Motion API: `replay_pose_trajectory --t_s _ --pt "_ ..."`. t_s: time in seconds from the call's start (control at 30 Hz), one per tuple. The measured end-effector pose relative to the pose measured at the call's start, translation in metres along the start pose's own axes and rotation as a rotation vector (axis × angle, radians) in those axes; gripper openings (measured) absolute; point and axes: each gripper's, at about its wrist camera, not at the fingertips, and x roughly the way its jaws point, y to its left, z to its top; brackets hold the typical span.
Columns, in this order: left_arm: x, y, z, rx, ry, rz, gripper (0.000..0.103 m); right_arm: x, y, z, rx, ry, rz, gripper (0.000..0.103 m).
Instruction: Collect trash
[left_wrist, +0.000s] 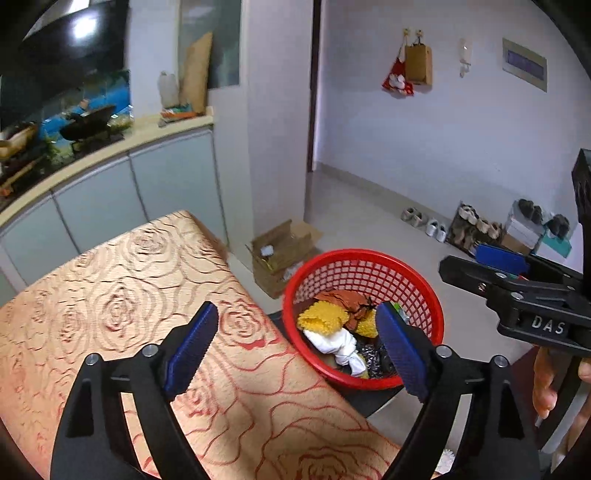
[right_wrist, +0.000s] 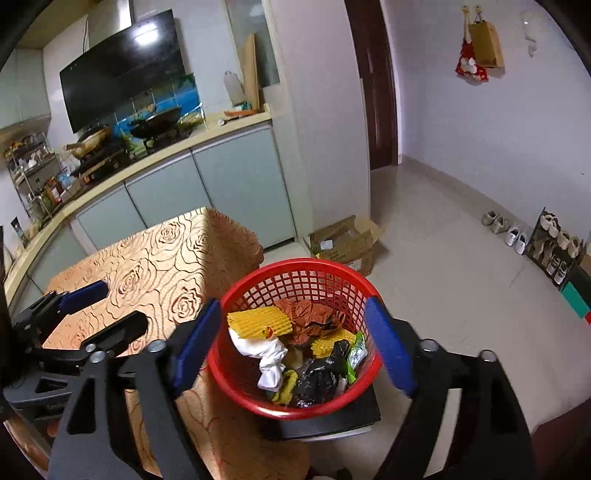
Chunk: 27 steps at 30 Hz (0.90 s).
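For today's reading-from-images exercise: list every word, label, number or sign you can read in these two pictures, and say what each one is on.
"DAS": white letters on the black body of the right gripper, seen from the left wrist view.
Printing on the cardboard box: too small to read.
Sign on the wall: blurred, unreadable.
Green wrapper in the red basket: print unreadable.

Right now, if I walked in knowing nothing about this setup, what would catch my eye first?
The red basket beside the table, sitting on a dark stool and full of trash: yellow foam, a knotted white bag, a black bag. Next, the blue-padded grippers in the foreground, left and right, both open and empty. Behind, a kitchen counter with a wok.
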Motion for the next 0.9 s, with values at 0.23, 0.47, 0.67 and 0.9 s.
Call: replay_pose_trajectory --t_s 0.23,0.47,0.67,0.9 --pt "-0.046 0.01 -0.011 -0.033 -0.061 0.132 0.09 -0.031 0.016 -0.013 0.009 -0.047 -0.003 0.09" --pt "-0.095 0.02 -0.027 -0.072 -0.112 0.244 0.093 -0.068 0.042 -0.026 -0.028 -0.104 0.018 0.096" --pt "-0.132 0.027 -0.045 -0.112 -0.136 0.3 0.095 -0.094 0.064 -0.039 -0.058 -0.136 0.012 0.097" --pt "-0.16 0.037 -0.063 -0.153 -0.156 0.332 0.096 -0.111 0.087 -0.052 -0.087 -0.13 0.025 0.097"
